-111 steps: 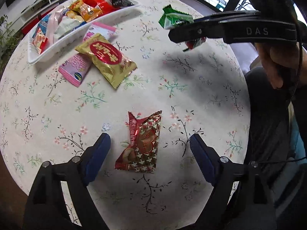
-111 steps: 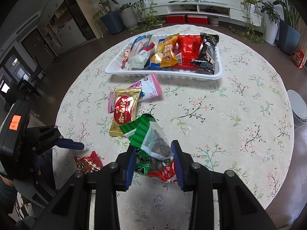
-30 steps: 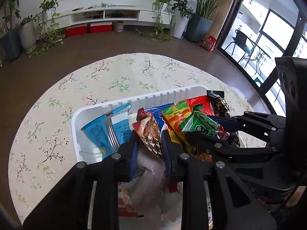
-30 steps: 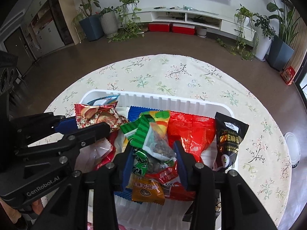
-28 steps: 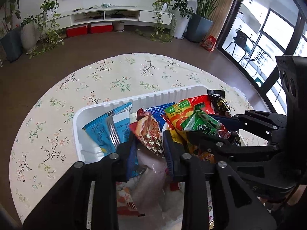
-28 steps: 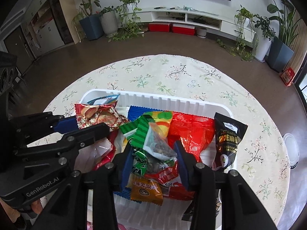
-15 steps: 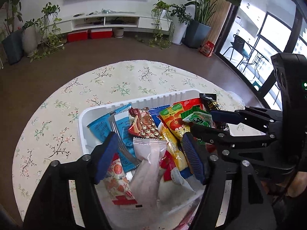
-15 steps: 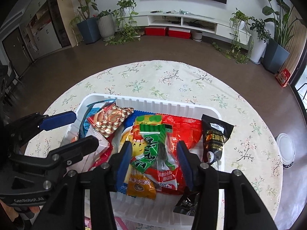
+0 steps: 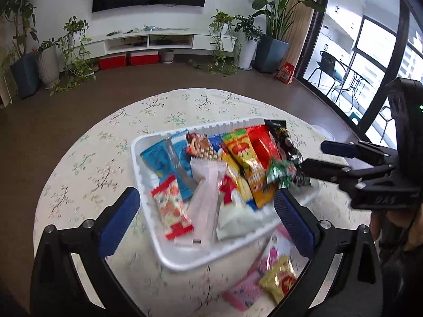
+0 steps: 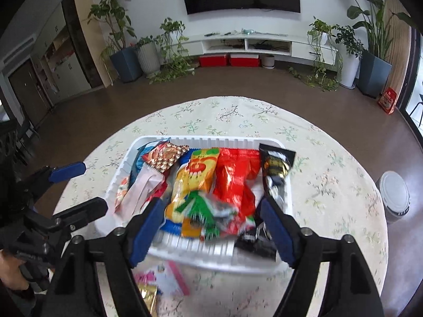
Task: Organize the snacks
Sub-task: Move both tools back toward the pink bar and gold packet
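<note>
A round table point(image 10: 330, 158) with a floral cloth fills the middle of both wrist views. Brown floor runs all around its edge, and the far half of the tabletop is bare. A white-lidded bin point(image 10: 395, 198) stands on the floor just off the table's right edge.

A white tray point(image 9: 169, 253) sits toward the near side of the table, packed with snack packets. From the left it holds a blue packet point(image 9: 169, 158), a white-and-red packet point(image 9: 173, 208), a pale pink packet point(image 9: 206, 192), a brown patterned packet point(image 10: 165, 155), an orange-yellow packet point(image 10: 197, 177), a red packet point(image 10: 236, 174) and a black packet point(image 10: 276, 166) against the right wall. A green packet point(image 10: 201, 208), blurred, lies on top of the orange and red ones near the near rim.

Outside the tray, on the near side, a pink packet point(image 9: 248, 288) and a gold packet point(image 9: 281, 281) lie on the cloth side by side.

The left gripper point(image 9: 206, 216) hangs over the tray's near-left part, its jaws just opened wide with nothing clamped; the white-and-red and pale pink packets lie below them. The right gripper point(image 10: 211, 227) has also just opened its jaws, which stand apart on either side of the green packet without pressing it. A hand point(image 9: 396, 222) holds it at the right.
</note>
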Demonstrator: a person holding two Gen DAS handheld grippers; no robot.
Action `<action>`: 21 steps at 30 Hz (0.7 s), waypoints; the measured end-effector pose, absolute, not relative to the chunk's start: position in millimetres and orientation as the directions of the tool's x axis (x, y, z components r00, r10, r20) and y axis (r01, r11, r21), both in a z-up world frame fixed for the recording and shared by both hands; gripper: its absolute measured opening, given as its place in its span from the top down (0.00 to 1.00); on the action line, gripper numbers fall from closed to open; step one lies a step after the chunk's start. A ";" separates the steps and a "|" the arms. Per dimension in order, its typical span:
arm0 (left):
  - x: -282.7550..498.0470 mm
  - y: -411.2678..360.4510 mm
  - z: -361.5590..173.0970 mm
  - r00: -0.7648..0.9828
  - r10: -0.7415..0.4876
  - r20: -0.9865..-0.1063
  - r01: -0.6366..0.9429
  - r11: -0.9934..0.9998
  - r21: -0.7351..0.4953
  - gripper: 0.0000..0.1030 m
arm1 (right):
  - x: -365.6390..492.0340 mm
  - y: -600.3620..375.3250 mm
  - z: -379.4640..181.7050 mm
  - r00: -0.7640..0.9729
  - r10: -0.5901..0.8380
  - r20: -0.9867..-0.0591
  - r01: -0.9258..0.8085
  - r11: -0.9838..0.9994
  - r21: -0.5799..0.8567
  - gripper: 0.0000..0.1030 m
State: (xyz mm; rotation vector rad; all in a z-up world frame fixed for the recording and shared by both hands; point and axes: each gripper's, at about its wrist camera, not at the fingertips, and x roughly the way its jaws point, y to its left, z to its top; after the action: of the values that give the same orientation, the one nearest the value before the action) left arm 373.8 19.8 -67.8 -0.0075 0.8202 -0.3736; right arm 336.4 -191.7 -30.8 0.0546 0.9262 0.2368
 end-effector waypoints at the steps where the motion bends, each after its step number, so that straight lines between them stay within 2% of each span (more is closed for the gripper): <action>1: 361.3 22.2 -69.3 0.632 -0.323 -0.704 0.323 0.936 -0.140 0.00 | 327.3 -195.8 -30.2 0.581 0.238 -0.778 -0.175 0.971 0.166 0.18; 6: 292.8 33.3 -80.3 0.692 -0.285 -0.663 0.299 0.949 -0.096 0.00 | 268.8 -210.8 -36.5 0.582 0.285 -0.762 -0.150 0.958 0.244 0.17; 13: 226.4 43.4 -97.6 0.620 -0.371 -0.691 0.275 0.928 -0.251 0.00 | 205.8 -209.1 -54.7 0.580 0.303 -0.756 -0.103 0.948 0.300 0.17; 21: 207.4 45.0 -116.2 0.605 -0.355 -0.713 0.254 0.934 -0.250 0.00 | 170.8 -187.7 -79.1 0.546 0.316 -0.776 -0.094 0.943 0.318 0.17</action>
State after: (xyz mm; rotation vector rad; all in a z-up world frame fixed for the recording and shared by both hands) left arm 207.4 45.0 -116.2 -0.1273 0.8510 -0.3537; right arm 170.8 -187.7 -79.1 0.2511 0.9647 0.2460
